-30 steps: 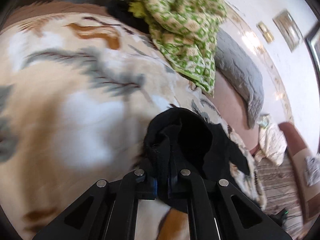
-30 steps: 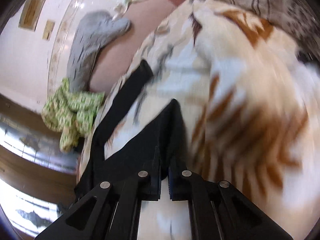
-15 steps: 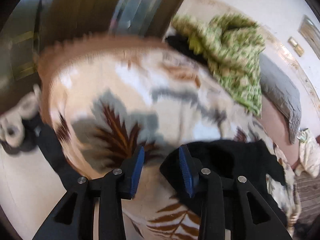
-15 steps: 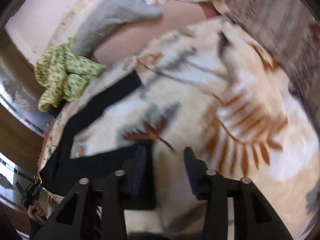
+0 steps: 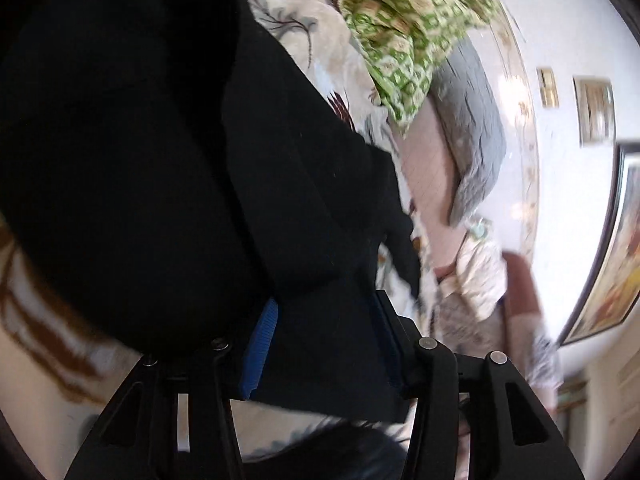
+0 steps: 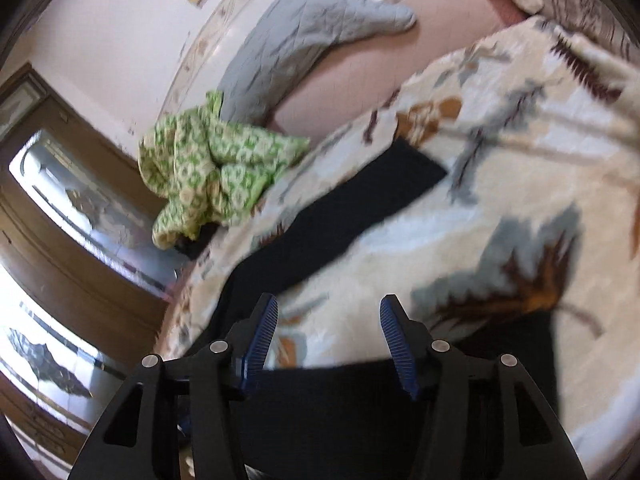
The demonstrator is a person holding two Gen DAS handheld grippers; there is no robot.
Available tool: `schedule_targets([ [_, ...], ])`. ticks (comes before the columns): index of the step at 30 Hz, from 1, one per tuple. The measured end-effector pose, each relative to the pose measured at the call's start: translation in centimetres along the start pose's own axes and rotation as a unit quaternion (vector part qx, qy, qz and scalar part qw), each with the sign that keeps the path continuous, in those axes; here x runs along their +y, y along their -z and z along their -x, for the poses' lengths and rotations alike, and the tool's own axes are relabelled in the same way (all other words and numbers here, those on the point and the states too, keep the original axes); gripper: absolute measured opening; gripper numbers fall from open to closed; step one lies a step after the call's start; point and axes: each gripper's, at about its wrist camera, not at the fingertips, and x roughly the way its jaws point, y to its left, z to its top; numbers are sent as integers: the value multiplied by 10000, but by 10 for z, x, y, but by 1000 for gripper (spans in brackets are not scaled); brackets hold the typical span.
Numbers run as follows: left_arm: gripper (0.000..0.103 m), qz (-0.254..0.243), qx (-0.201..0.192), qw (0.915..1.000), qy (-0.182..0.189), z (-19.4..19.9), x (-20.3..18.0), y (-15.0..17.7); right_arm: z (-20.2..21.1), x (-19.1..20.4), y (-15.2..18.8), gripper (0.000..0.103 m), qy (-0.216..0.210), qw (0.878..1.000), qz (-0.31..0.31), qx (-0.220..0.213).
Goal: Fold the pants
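The black pants [image 5: 168,160] fill the left and centre of the left wrist view, lying bunched on the patterned blanket [image 5: 320,40] of the bed, with the fabric passing between and over the spread blue pads of the left gripper [image 5: 324,340]; its jaws stand apart, gripping nothing. In the right wrist view the pants [image 6: 352,216] show more plainly: one leg runs flat from the frame's centre down toward the lower left, and another dark part lies across the bottom under the right gripper [image 6: 326,338], whose jaws are also wide apart and released, hovering over the blanket [image 6: 500,160]. No containers appear. A green patterned cloth [image 6: 212,172] sits crumpled at the bed's far edge, left of centre; a grey quilt [image 6: 304,36] lies beyond it. Only the left view shows framed pictures [image 5: 594,110] on the wall at right; only the right view shows a wooden wardrobe [image 6: 72,248] at left.
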Motion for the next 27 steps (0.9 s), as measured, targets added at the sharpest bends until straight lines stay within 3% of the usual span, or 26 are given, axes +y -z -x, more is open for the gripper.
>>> schedule_targets([
  [3, 46, 439, 4, 9989, 187, 12, 6, -5, -16, -7, 7, 56, 167, 9993, -117, 307],
  [7, 41, 633, -27, 9977, 247, 25, 9, -1, -9, -10, -16, 62, -60, 9998, -149, -119],
  [10, 39, 723, -62, 9969, 306, 31, 16, -4, -16, -27, -42, 65, -127, 9980, -580, -212],
  [13, 23, 587, -208, 9975, 332, 27, 14, -22, -32, -51, -65, 66, -225, 9930, -1146, -165],
  [16, 12, 372, -351, 9981, 342, 24, 19, -25, -49, -80, -77, 66, -489, 9806, -1886, -222],
  [21, 11, 211, -518, 9975, 442, 29, 13, -34, -82, -102, -91, 66, -863, 9687, -2328, 50],
  [26, 11, -5, -764, 9959, 480, 38, -1, -55, -104, -102, -108, 61, -355, 9749, -2194, -110],
  [27, 11, -33, -822, 9955, 472, 42, -4, -58, -107, -101, -111, 48, -320, 9763, -2135, -123],
])
